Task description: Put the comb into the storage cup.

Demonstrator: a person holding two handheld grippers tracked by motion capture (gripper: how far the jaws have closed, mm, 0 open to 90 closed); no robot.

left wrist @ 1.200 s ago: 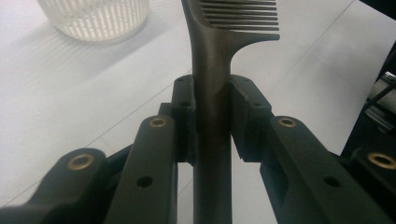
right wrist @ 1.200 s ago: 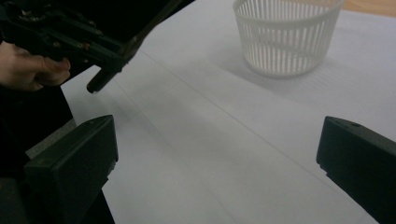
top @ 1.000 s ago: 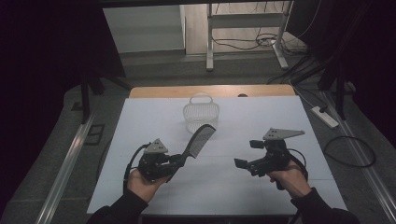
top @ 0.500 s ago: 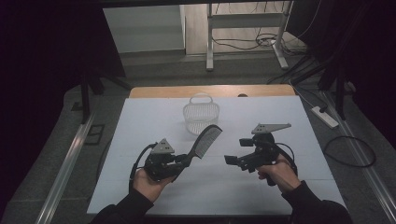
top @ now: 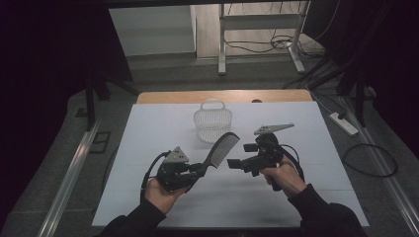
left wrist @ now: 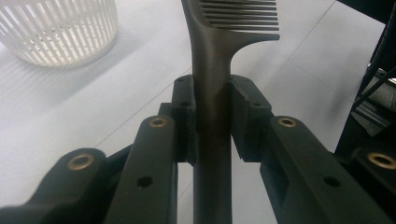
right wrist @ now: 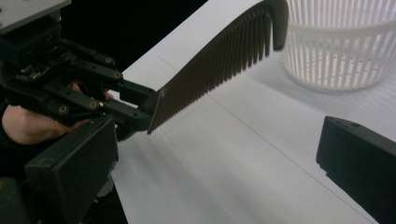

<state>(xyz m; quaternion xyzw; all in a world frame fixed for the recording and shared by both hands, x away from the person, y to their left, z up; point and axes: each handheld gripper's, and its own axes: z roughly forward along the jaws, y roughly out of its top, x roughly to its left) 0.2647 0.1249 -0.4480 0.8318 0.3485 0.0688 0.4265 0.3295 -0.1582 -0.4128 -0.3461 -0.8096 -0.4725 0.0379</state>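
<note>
The comb (top: pixel 221 149) is dark, with a long handle and a toothed head, and it is held up above the table (top: pixel 148 143), clear of the white top. Its handle sits between the jaws of the left gripper (top: pixel 197 169), which press on it from both sides; the left gripper view shows the handle (left wrist: pixel 212 116) running straight up between the two pads, with the teeth (left wrist: pixel 240 16) at the top. The head slants away from the person toward the far edge of the table, and its tip ends just in front of the basket (top: pixel 212 123).

The right gripper (top: pixel 236 164) is just beside the comb, pointing at it from the right. Its jaws stand wide apart with nothing between them; in the right gripper view the comb (right wrist: pixel 219 60) crosses the gap farther off, untouched by either jaw.

The basket is white and slatted, with a hoop handle, and it stands upright on the table near the middle of the far edge. Both hands come in over the near edge.
</note>
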